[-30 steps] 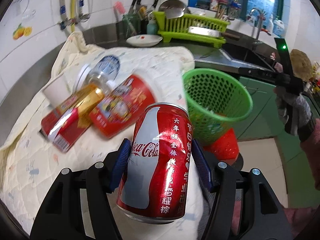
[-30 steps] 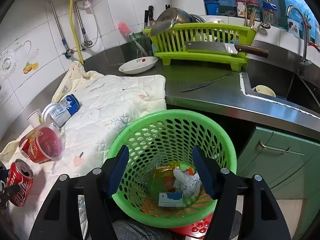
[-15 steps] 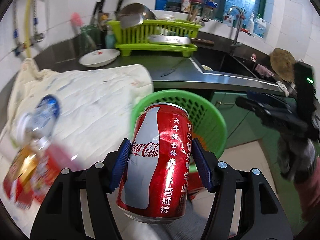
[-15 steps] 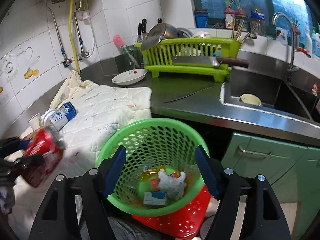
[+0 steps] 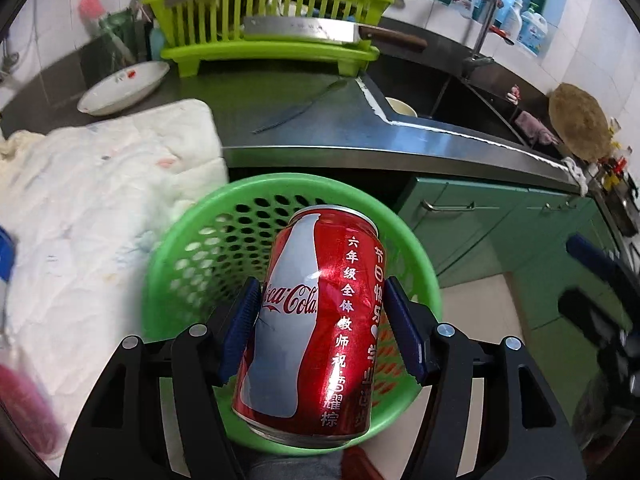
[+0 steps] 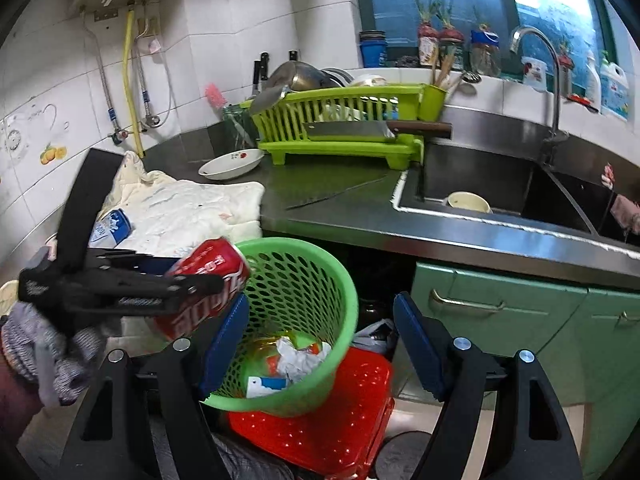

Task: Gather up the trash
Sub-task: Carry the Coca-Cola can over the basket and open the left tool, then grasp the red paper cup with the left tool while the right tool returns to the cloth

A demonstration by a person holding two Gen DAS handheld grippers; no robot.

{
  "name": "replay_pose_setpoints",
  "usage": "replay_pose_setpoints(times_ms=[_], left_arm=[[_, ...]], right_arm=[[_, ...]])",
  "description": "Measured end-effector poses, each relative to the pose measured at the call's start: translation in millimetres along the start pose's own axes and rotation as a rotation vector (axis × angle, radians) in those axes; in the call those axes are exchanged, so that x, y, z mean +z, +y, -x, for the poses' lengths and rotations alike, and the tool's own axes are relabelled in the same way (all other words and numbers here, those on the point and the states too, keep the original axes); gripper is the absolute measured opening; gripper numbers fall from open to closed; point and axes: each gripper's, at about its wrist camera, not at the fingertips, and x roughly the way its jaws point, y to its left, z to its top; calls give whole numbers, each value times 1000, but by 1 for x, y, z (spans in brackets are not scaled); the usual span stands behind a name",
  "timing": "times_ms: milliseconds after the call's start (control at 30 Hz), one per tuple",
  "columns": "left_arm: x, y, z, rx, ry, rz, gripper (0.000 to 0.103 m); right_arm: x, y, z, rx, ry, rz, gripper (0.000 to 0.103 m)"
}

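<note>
The left gripper (image 5: 320,328) pinches a red aluminium Coca-Cola can (image 5: 316,320) between its blue pads, holding it over the rim of a green perforated plastic basket (image 5: 192,240) that stands below the edge of the dark steel kitchen counter (image 5: 320,128). The right gripper (image 6: 320,344), its jaws spread and just opened wider with nothing between the pads, hangs above the same basket, where crumpled white paper (image 6: 296,360) and a small blue-and-white carton (image 6: 262,386) lie at the bottom.
</note>
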Motion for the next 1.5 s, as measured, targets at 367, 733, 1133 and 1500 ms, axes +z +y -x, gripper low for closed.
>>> replay_pose_setpoints(times_ms=[367, 733, 1133, 1500], left_arm=[[0, 5, -2, -23, -33, 54, 70], [-37, 35, 83, 23, -126, 48, 70], [-97, 104, 175, 177, -201, 116, 70], [-129, 167, 217, 263, -206, 113, 70]], right_arm=[[-16, -18, 1, -12, 17, -47, 72], [-9, 23, 8, 48, -4, -10, 72], [5, 109, 0, 180, 10, 91, 73], [11, 180, -11, 295, 39, 178, 74]])
